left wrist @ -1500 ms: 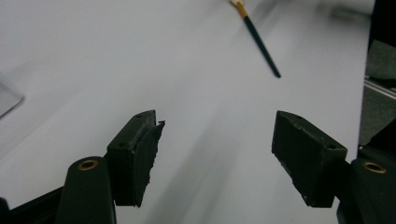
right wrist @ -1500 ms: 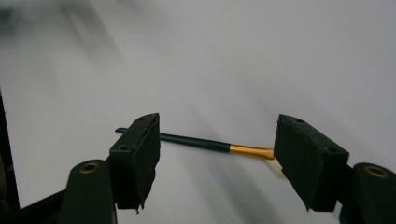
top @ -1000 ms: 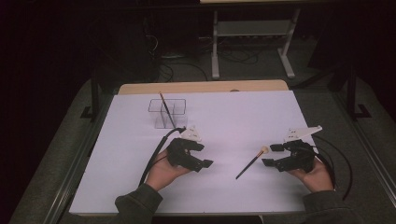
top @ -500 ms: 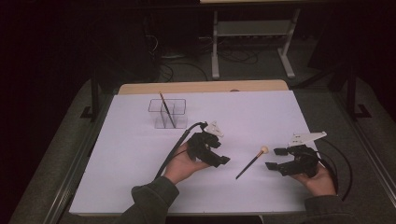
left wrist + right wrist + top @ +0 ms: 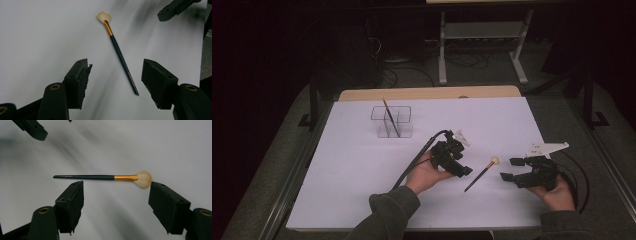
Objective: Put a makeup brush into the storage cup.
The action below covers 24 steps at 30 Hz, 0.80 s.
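Counter: I see a white sheet (image 5: 362, 165) covering the counter (image 5: 427, 93), whose bare wood edge shows at the far side.
Brush: a thin dark-handled brush (image 5: 482, 174) with a gold ferrule and pale fan tip lies flat on the sheet between my two tongs, touching neither. Its tip points away from me, its handle end toward me.
Left tongs (image 5: 464, 171): held in my left hand (image 5: 424, 175), jaws spread wide apart and empty. In the left gripper view the brush (image 5: 120, 53) lies just ahead of the gap.
Right tongs (image 5: 511, 169): held in my right hand (image 5: 557, 192), jaws apart and empty, just right of the brush. In the right gripper view the brush (image 5: 100, 177) lies crosswise just beyond the jaws.
Holder: a clear divided holder (image 5: 392, 121) stands at the far left, well apart from the tongs, with one dark stick (image 5: 390, 117) leaning in it.
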Motion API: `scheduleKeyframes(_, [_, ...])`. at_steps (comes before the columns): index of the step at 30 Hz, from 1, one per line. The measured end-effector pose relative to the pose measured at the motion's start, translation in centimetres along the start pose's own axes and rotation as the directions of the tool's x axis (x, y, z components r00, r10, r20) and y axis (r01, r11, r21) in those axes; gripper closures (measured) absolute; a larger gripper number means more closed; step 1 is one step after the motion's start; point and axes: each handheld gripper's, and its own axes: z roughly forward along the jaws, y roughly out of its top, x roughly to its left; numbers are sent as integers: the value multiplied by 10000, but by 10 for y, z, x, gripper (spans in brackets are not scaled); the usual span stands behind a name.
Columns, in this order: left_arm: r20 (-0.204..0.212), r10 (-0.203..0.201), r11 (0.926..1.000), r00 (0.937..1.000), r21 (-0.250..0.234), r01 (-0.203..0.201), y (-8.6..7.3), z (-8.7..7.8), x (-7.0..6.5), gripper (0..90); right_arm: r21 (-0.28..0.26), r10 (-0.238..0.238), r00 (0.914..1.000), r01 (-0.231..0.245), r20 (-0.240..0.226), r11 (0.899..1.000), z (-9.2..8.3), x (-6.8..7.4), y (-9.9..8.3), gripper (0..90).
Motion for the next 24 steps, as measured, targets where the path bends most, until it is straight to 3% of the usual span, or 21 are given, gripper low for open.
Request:
scheduleKeyframes(5, [7, 77, 9997, 10000, 215, -77, 5, 10, -3, 404, 1, -13, 10000, 13, 24, 10000, 0, 0, -1, 271])
scheduleKeyframes(10, [108, -266, 9994, 9996, 215, 264, 7, 23, -4, 427, 18, 21, 10000, -21, 23, 10000, 1, 0, -1, 269])
scheduleKeyframes(24, [206, -597, 9959, 9980, 693, 582, 14, 53, -6, 510, 103, -18, 10000, 17, 59, 9999, 2, -1, -6, 269])
